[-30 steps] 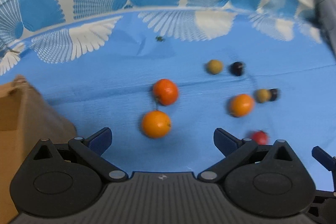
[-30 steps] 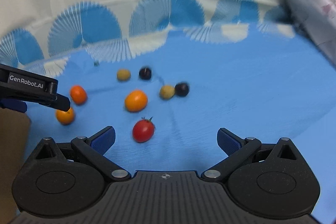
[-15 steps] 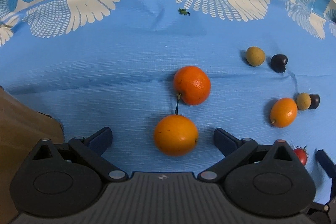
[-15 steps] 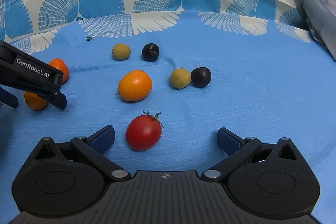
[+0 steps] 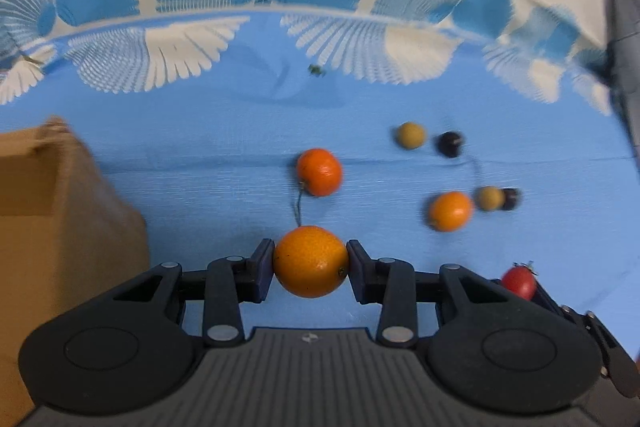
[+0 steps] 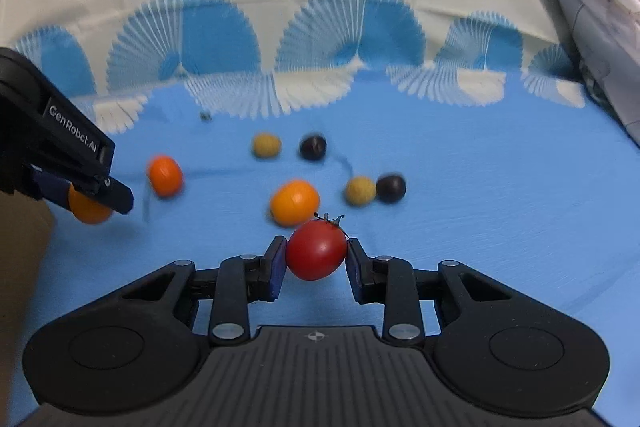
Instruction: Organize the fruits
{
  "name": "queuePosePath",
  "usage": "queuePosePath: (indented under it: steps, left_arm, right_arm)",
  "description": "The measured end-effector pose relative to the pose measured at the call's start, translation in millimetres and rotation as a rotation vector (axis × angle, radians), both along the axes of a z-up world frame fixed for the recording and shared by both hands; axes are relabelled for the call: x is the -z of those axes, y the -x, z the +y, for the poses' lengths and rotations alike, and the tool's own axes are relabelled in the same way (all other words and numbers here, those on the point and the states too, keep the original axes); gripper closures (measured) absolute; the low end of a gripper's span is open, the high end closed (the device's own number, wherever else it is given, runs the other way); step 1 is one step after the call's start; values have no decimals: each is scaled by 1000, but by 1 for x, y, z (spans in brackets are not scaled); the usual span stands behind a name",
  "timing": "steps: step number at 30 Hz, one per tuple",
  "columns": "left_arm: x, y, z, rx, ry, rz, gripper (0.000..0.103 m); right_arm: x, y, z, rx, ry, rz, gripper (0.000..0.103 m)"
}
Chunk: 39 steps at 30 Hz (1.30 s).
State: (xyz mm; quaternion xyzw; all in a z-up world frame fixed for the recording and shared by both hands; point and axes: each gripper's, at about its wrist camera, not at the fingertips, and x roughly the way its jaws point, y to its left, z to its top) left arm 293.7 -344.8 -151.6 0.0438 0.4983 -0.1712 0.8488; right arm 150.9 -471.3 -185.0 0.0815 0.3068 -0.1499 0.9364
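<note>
A: Now, the jaws first. What does the left gripper (image 5: pixel 311 263) hold?

B: An orange (image 5: pixel 311 261), pads pressed on both its sides, at the near middle of the left view. It looks clear of the cloth (image 5: pixel 200 167), though I cannot be sure.

A: And the right gripper (image 6: pixel 316 255)?

B: Clamped on a tomato (image 6: pixel 317 249); the left pad touches, the right pad is at its edge. Calyx points up and far.

A: Beyond the jaws?

B: In the right view, a second orange (image 6: pixel 295 201) just behind the tomato. Farther left, a redder orange (image 6: pixel 165 175). Right of the second orange, a tan fruit (image 6: pixel 361 190) touching a dark fruit (image 6: pixel 391 188). Farther back, another tan fruit (image 6: pixel 266 145) near another dark fruit (image 6: pixel 313 147), apart.

A: Any container?

B: A box (image 5: pixel 60 207) at the left, beside the left gripper. Its inside is not visible.

A: Progress?

B: Early, in my judgement. Two fruits gripped, none seen placed, six loose on the cloth.
</note>
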Motion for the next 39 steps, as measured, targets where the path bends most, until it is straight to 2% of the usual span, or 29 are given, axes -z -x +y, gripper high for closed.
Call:
queuePosePath:
  steps: [7,11,15,22,28,33,39]
  left_arm:
    - [-73,75,47,11,69,-55,60]
    - [-109,123,93,-10,75,-91,60]
    - [-131,166,151,-54,67,-106,60]
    - [-140,225,249,-148,40,-108,60]
    - [-133,271,316,-226,33,-100,60]
    - [-132,300,351,-273,53,-103,60]
    - [-133,317,368,-294,68,-112,60]
  right_arm:
    - [-72,67,38,-67,-54,-109,70]
    - [-106,109,79,-142,-86,-146,70]
    - [-131,147,122,-227,-115,-155,70]
    - [-156,199,193,-353,-138,-123,70]
    - [-160,230,242,-431,-136,-80,70]
    - [-164,244,271,-481,-104,-73,70]
    - [-173,254,287,-508,-74,-86,70]
